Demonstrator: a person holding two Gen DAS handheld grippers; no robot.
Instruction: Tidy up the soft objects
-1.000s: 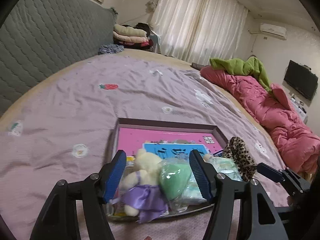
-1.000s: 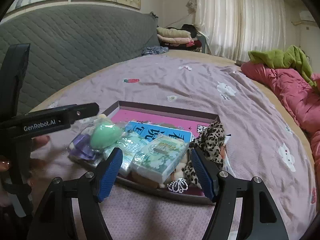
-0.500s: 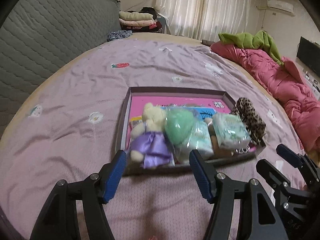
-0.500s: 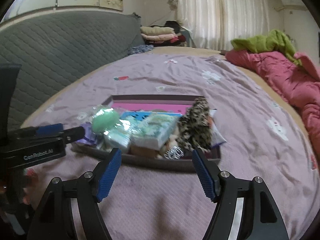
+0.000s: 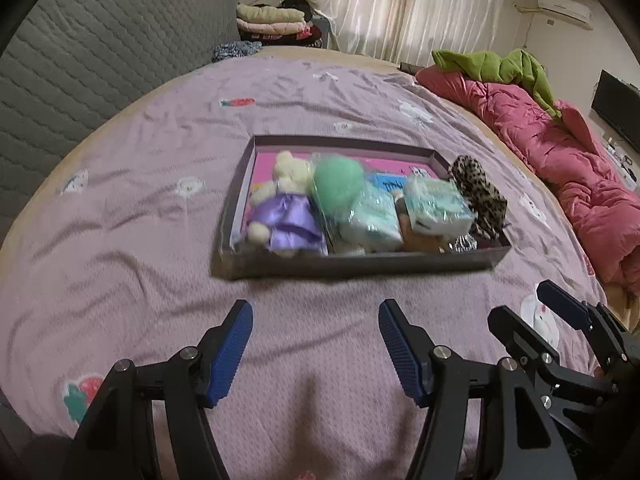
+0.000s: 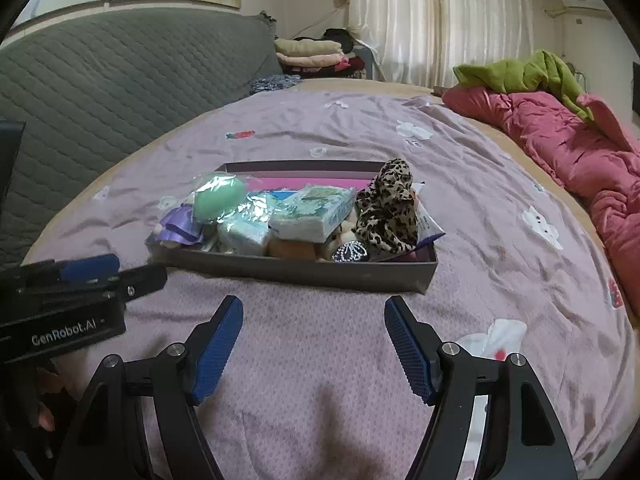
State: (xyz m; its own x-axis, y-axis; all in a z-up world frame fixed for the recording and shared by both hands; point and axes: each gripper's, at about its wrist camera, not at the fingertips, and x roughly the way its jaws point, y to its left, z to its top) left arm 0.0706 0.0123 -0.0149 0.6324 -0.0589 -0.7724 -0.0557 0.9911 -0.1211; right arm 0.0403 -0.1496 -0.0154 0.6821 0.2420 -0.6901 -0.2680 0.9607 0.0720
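A: Where, relative to the tray (image 5: 360, 268)?

B: Packed inside it: cream teddy in a purple dress (image 5: 282, 216) at the left end, green sponge in clear wrap (image 5: 338, 188) just right of that, two tissue packs (image 5: 436, 208) toward the middle, leopard-print cloth (image 5: 480, 200) at the right end. Tray itself resting on a lilac bedsheet (image 5: 160, 240), roughly mid-bed.

A: And the grippers?

B: Both on the near side of the tray, well apart from it, hovering over bare sheet. Left gripper (image 5: 316, 344) spread wide, nothing between the blue pads. Right gripper (image 6: 314, 344) likewise spread wide and empty.

A: Why packed like that?

B: Probably for containment: soft things leaning on each other, hemmed in by the low tray walls, so nothing rolls onto the sheet. Judging by that, sorting close to finished.

A: Anything seen from one side only?

B: From the left wrist: teddy's full face and body, and the pink tray floor behind it. From the right wrist: only the purple skirt edge, but also a brown plush (image 6: 296, 248) under the tissue packs, a silver sparkly ornament (image 6: 350, 252) by the near wall, and a pale packet poking over the right wall beyond the leopard cloth.
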